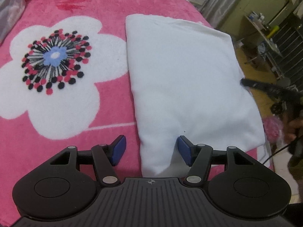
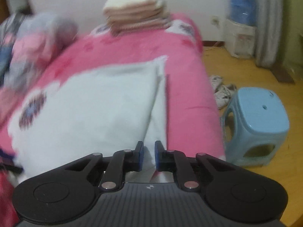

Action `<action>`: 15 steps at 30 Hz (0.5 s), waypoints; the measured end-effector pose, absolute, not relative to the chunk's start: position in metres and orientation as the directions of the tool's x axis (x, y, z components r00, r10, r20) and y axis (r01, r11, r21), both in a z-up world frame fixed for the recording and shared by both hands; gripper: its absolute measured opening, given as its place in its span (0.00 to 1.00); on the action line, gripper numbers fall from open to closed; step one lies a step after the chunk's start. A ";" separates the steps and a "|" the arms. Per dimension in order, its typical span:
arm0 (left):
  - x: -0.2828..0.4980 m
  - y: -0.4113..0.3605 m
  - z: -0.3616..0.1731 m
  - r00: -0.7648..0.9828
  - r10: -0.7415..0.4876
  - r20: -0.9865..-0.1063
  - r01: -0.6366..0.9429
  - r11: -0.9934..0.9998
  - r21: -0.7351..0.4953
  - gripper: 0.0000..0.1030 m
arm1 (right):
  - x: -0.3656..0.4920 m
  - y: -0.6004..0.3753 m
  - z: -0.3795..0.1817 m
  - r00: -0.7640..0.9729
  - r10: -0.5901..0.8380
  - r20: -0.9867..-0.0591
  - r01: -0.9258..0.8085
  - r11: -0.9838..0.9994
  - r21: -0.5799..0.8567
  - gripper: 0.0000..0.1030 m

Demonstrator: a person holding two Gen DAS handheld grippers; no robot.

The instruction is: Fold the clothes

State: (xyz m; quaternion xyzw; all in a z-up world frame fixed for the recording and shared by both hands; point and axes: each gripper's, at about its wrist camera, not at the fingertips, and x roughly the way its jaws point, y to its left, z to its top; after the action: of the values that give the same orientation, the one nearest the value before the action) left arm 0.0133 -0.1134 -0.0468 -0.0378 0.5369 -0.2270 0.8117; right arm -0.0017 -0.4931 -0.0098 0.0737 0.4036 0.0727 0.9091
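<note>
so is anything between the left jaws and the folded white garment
Nothing visible. The left gripper is open right over the near corner of the white garment, which lies flat on the pink blanket. The right gripper only reaches the garment's far right edge.

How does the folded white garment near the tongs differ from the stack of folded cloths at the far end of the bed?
The white garment is a single flat piece; the stack is several layers, standing taller. The garment is plain white; the stack looks cream and beige. The garment lies close to the right tongs; the stack lies far off. Both rest folded on the pink blanket.
</note>
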 end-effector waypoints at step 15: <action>0.005 -0.122 -0.040 0.343 -0.367 -0.865 0.364 0.900 -0.238 0.59 | -0.051 -0.433 -0.004 0.658 0.191 -0.728 -0.317 0.948 -0.037 0.11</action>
State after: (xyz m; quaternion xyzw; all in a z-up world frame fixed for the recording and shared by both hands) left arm 0.0054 -0.1221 -0.0399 -0.0013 0.5279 -0.2232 0.8195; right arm -0.0507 -0.4335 -0.0039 -0.0807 0.3891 0.1400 0.9069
